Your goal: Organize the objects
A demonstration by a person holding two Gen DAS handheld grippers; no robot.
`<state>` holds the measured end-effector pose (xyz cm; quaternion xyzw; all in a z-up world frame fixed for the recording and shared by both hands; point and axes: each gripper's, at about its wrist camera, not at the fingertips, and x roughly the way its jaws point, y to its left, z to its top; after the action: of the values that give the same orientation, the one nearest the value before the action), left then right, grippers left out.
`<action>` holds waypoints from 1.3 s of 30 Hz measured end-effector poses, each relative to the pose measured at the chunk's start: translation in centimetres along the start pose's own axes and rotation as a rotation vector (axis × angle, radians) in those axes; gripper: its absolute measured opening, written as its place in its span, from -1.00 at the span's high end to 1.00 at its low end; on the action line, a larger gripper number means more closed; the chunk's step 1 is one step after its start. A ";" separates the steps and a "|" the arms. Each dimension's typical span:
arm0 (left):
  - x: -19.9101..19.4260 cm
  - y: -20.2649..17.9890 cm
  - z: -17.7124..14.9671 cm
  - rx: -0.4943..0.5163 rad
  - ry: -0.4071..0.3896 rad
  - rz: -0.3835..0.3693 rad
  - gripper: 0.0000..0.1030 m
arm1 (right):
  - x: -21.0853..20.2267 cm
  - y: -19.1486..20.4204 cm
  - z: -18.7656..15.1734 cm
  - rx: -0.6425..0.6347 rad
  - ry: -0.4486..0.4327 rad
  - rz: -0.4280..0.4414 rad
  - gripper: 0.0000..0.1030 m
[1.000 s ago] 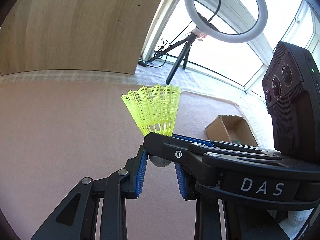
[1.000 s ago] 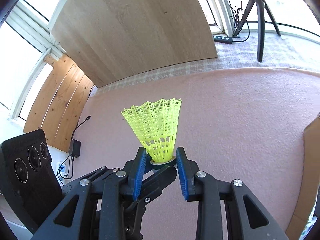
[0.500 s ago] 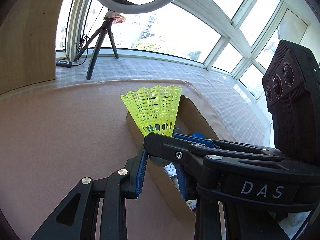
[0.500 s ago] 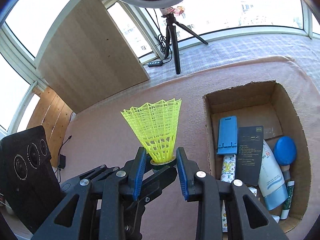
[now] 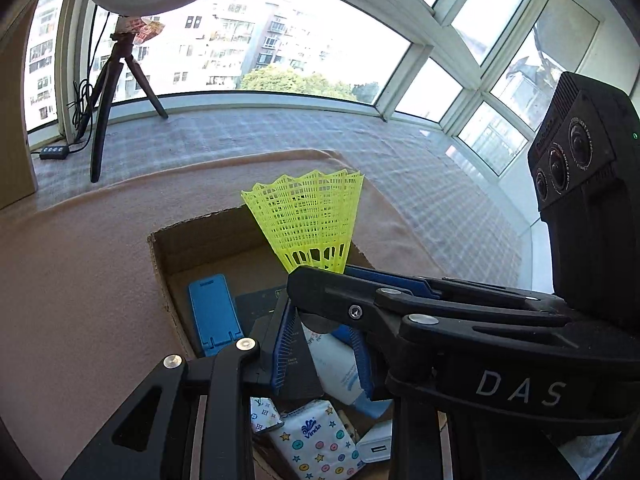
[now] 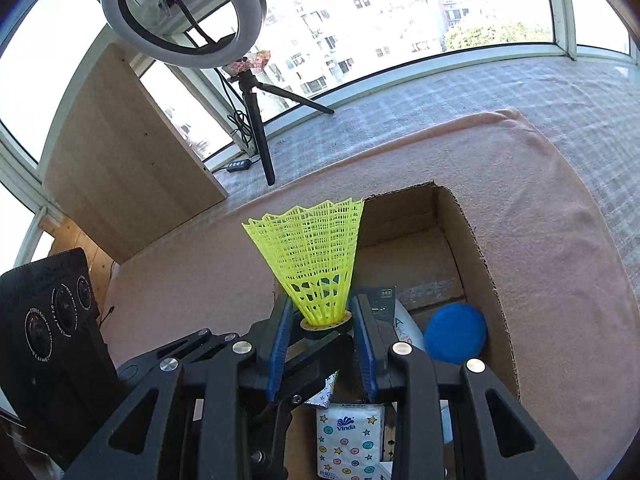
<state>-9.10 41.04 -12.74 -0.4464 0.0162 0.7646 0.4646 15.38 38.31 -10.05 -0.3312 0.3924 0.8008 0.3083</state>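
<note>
Both claws (image 6: pixel 320 330) (image 5: pixel 320 344) pinch the shuttlecock (image 6: pixel 310 258) at its base. Lower it into the box (image 6: pixel 460 236) gently, then open one claw first

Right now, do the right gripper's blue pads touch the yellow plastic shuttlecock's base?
Touching. The right wrist view shows both pads of the right gripper pressed against the shuttlecock base.
</note>
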 end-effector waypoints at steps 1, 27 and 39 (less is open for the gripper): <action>0.3 -0.1 0.2 0.004 0.002 0.004 0.43 | 0.1 -0.1 0.2 0.000 0.000 -0.002 0.45; -4.6 6.2 0.3 -0.061 0.020 0.134 -0.46 | -2.6 1.2 -0.9 -0.035 -0.073 -0.083 -0.21; -16.6 11.0 -4.0 -0.093 -0.043 0.259 -0.47 | -5.4 7.6 -5.4 -0.120 -0.108 -0.081 -0.20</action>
<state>-11.59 21.47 -7.80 -0.4451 0.0281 0.8276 0.3409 14.42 28.75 -5.25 -0.3209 0.3127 0.8265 0.3407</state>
